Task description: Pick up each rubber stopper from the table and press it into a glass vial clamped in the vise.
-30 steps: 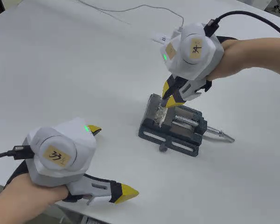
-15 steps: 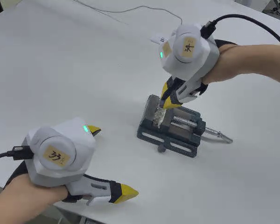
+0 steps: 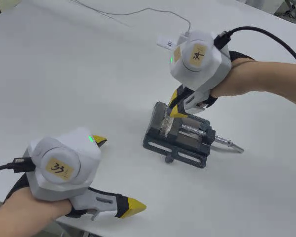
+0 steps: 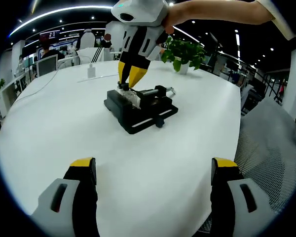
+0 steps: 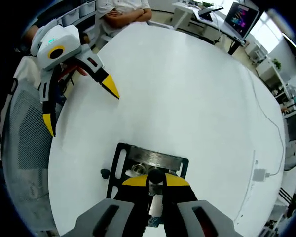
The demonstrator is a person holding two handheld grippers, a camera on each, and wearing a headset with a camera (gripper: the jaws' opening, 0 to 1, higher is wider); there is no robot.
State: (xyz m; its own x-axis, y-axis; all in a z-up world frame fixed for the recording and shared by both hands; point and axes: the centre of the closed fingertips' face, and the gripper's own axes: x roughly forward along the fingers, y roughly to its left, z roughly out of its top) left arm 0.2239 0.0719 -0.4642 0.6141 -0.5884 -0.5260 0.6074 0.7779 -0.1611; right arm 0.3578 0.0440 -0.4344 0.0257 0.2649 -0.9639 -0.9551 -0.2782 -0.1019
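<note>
White round table (image 3: 64, 74) in an open office; a cable (image 3: 138, 11) runs along the top of the head view to a small white box (image 3: 166, 43), and a plant (image 4: 185, 52) stands at the table's far edge in the upper middle of the left gripper view.

Centre. A black vise (image 3: 187, 143) sits on the table just right of centre in the head view, its screw handle pointing lower right. It lies just left of centre in the left gripper view (image 4: 138, 111) and at lower centre in the right gripper view (image 5: 153, 157). A glass vial (image 3: 166, 123) is clamped upright at the vise's left end; its open mouth (image 5: 136, 170) shows just left of the jaw tips in the right gripper view.

Right gripper (image 3: 173, 111). It points down at the vial from the upper right of the head view. Its yellow-tipped jaws are drawn close together and pinch a dark stopper (image 5: 155, 177), which is off the table and directly over the vise. Whether the stopper touches the vial cannot be told. The same gripper (image 4: 129, 79) appears at top centre in the left gripper view.

Left gripper (image 3: 116, 174). At lower left in the head view, well apart from the vise, its jaws are spread wide with nothing between them (image 4: 153, 163). It appears at upper left in the right gripper view (image 5: 81, 110).
</note>
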